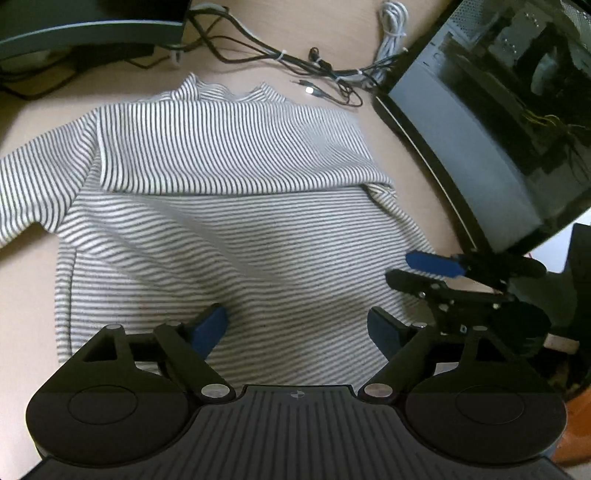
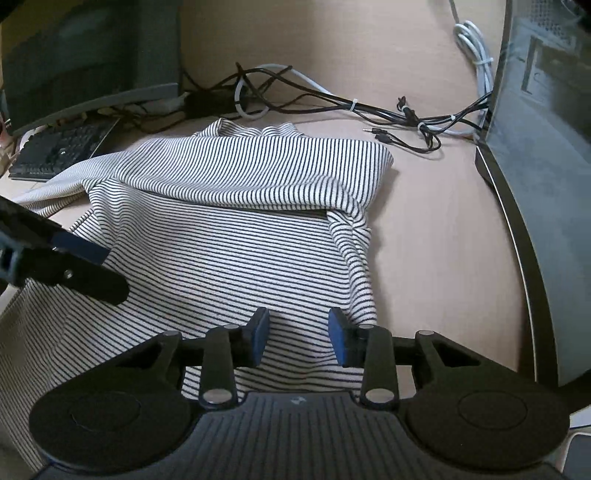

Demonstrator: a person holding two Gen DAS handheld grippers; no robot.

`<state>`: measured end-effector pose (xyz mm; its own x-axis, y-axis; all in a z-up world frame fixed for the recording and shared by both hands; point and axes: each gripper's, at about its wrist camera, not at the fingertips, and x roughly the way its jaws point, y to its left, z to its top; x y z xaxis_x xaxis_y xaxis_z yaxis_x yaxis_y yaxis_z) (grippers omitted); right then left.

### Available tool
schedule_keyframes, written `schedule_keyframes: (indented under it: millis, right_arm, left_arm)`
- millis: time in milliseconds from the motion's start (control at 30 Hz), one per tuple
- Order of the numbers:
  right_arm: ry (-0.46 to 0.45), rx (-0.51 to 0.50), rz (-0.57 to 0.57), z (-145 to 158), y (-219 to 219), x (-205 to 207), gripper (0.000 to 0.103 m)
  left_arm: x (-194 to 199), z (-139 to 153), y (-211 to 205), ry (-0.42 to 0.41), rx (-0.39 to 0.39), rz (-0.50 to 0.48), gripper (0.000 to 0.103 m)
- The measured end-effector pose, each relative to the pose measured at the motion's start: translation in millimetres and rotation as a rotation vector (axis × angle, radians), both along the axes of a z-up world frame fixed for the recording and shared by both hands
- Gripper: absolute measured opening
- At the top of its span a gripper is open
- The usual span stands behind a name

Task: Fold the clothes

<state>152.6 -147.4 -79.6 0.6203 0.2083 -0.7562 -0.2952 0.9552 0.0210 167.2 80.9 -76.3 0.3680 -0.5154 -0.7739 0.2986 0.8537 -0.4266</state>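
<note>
A black-and-white striped top (image 1: 221, 206) lies flat on the beige table (image 1: 33, 273), collar at the far end. Its right sleeve is folded across the chest. It also shows in the right wrist view (image 2: 229, 229). My left gripper (image 1: 297, 328) is open and empty, jaws wide, hovering over the hem. My right gripper (image 2: 298, 332) is open and empty over the hem's right part. In the left wrist view the right gripper (image 1: 417, 267) is at the shirt's right edge. In the right wrist view the left gripper (image 2: 96, 269) is at the left.
A computer case (image 1: 480, 122) stands close on the right, also in the right wrist view (image 2: 546, 177). A tangle of cables (image 1: 314, 66) lies beyond the collar. A monitor base (image 1: 92, 29) and a keyboard (image 2: 59, 147) are at the far left.
</note>
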Motion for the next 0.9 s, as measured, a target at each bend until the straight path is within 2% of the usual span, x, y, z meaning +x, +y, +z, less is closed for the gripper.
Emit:
schedule_keyframes:
  millis: [67,167,233,300,367,433,467,500,600,767,900]
  right_arm:
    - [0.005,-0.004,0.004,-0.4,1.7,-0.4,0.037]
    - [0.01,-0.007,0.002,0.0,5.6,4.6,0.043]
    - [0.022,-0.001,-0.002,-0.3,9.8,12.5,0.05]
    - [0.034,-0.001,-0.003,0.2,15.4,18.2,0.062]
    - [0.038,0.004,-0.009,3.5,21.8,21.7,0.069]
    - [0.037,0.014,-0.018,8.9,28.7,24.7,0.083]
    - [0.029,0.027,-0.024,14.4,32.8,25.4,0.096]
    - [0.021,0.042,-0.028,19.7,36.9,25.9,0.103]
    - [0.01,0.104,-0.021,31.8,51.6,26.5,0.103]
    - [0.038,0.201,-0.034,38.2,68.4,27.8,0.103]
    - [0.121,0.343,-0.079,27.6,71.0,27.8,0.103]
  left_arm:
    - [-4.9,5.5,15.0,-0.012,-0.012,0.046,0.086]
    - [-17.1,19.8,52.6,-0.104,0.02,0.154,0.086]
    - [-25.6,26.2,85.6,-0.154,0.053,0.265,0.086]
    - [-33.5,28.7,117.4,-0.182,0.092,0.383,0.086]
    - [-44.6,27.7,151.8,-0.183,0.12,0.512,0.086]
    - [-54.2,26.6,182.5,-0.17,0.144,0.63,0.084]
    - [-58.8,26.3,195.4,-0.168,0.147,0.676,0.084]
    - [-63.5,26.0,207.8,-0.167,0.148,0.72,0.084]
    - [-76.0,25.2,234.3,-0.164,0.138,0.812,0.083]
    - [-85.4,22.8,258.7,-0.158,0.128,0.817,0.086]
    - [-85.4,11.0,269.5,-0.129,0.112,0.821,0.086]
